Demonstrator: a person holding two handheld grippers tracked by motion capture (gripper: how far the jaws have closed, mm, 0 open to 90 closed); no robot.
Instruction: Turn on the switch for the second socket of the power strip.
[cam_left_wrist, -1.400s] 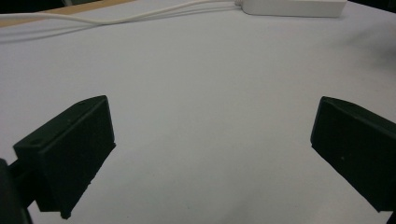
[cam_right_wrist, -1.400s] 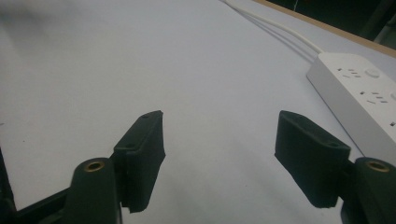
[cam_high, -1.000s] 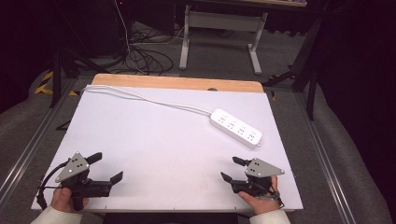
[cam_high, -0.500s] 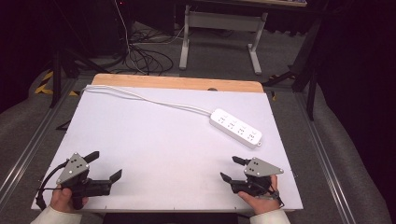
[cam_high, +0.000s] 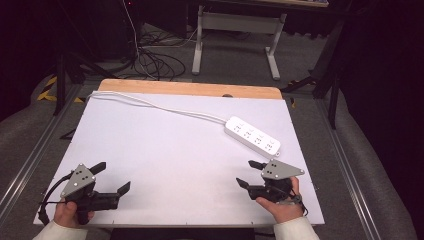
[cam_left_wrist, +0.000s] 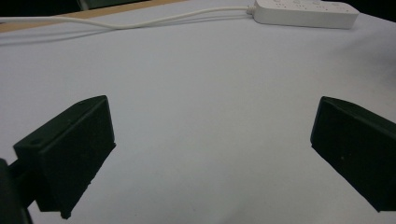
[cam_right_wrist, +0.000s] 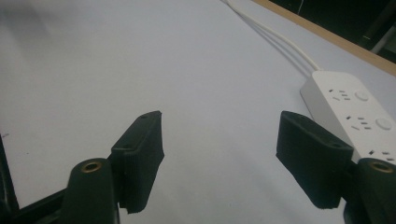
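Both grippers, left (cam_high: 111, 178) and right (cam_high: 251, 173), fingers released, empty; glossy white power strip (cam_high: 252, 136) near right gripper, thin cord (cam_high: 150, 104) across matte bench (cam_high: 165, 150).

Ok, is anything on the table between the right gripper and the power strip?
Nothing visible. Bare white table lies between the right gripper and the power strip; its cord trails off the far end, away from the gripper. The jaws are open and empty.

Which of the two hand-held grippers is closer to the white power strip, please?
The right hand-held gripper; the power strip lies just beyond it, while the left hand-held gripper sits across the table.
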